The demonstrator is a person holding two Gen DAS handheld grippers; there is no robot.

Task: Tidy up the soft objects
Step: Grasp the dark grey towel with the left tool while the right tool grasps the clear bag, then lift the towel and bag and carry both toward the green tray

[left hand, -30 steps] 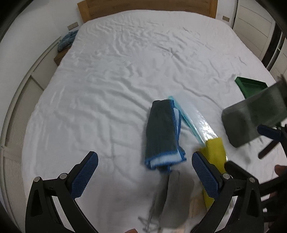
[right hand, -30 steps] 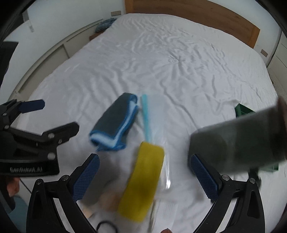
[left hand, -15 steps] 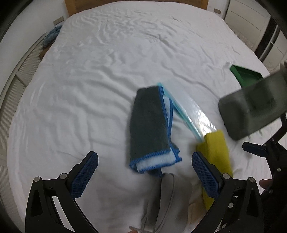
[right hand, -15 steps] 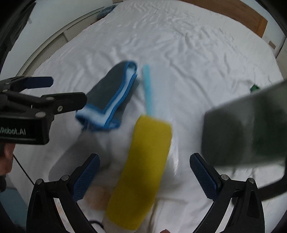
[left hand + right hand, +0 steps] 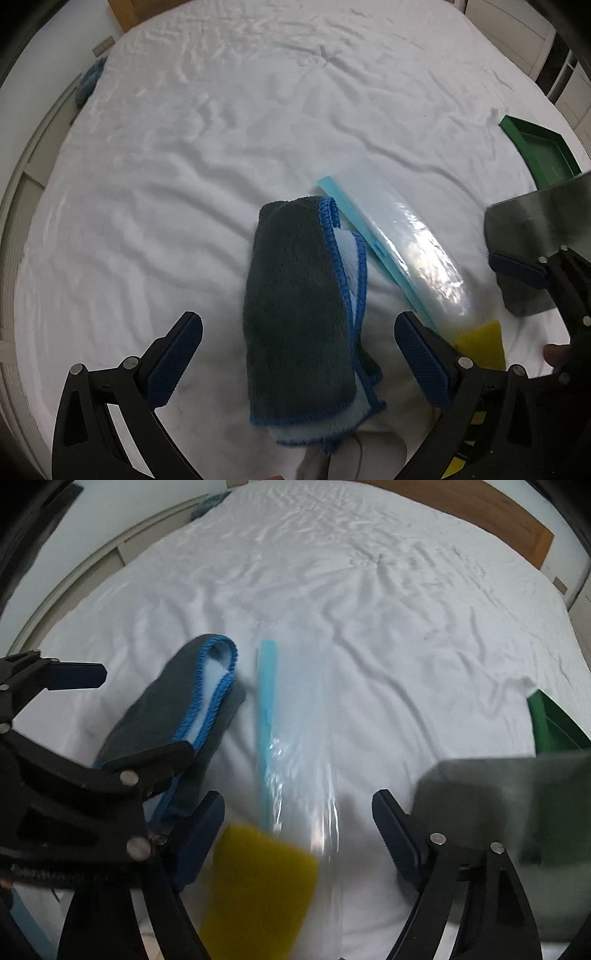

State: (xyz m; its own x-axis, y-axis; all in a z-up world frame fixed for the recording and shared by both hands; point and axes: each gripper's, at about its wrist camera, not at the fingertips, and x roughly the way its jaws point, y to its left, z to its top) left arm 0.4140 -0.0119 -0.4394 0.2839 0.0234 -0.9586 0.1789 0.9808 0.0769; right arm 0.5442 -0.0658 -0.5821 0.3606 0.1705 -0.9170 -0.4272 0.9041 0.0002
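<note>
A wide bed covered with a wrinkled white sheet (image 5: 207, 155) fills both views; a wooden headboard (image 5: 480, 513) runs along its far edge.

On the near part of the sheet lies a folded dark grey microfibre towel with blue stitched edging and a pale inner face (image 5: 299, 317). It rests lengthwise, pointing away from the near edge.

Just beside the towel, on its right, lies a clear plastic zip bag with a light blue closure strip (image 5: 406, 254). The strip side faces the towel. Whether bag and towel touch cannot be told.

A flat grey-green cloth (image 5: 517, 812) lies to the right of the bag, blurred in both views. A green plastic tray (image 5: 539, 151) sits beyond it near the right edge of the bed.

A folded yellow cloth (image 5: 258, 882) lies at the near end of the bag, overlapping its corner.

The left gripper (image 5: 299, 365) points steeply down over the towel. Its blue textured pads (image 5: 177, 358) are spread wide, one on each side of the towel's near half, with a gap visible on both sides. Nothing is pinched.

The right gripper (image 5: 299, 842) points steeply down over the yellow cloth and the near end of the bag. Its jaws have just been closing but stand apart. The yellow cloth and bag lie between them; the pads (image 5: 397, 838) press on neither.
</note>
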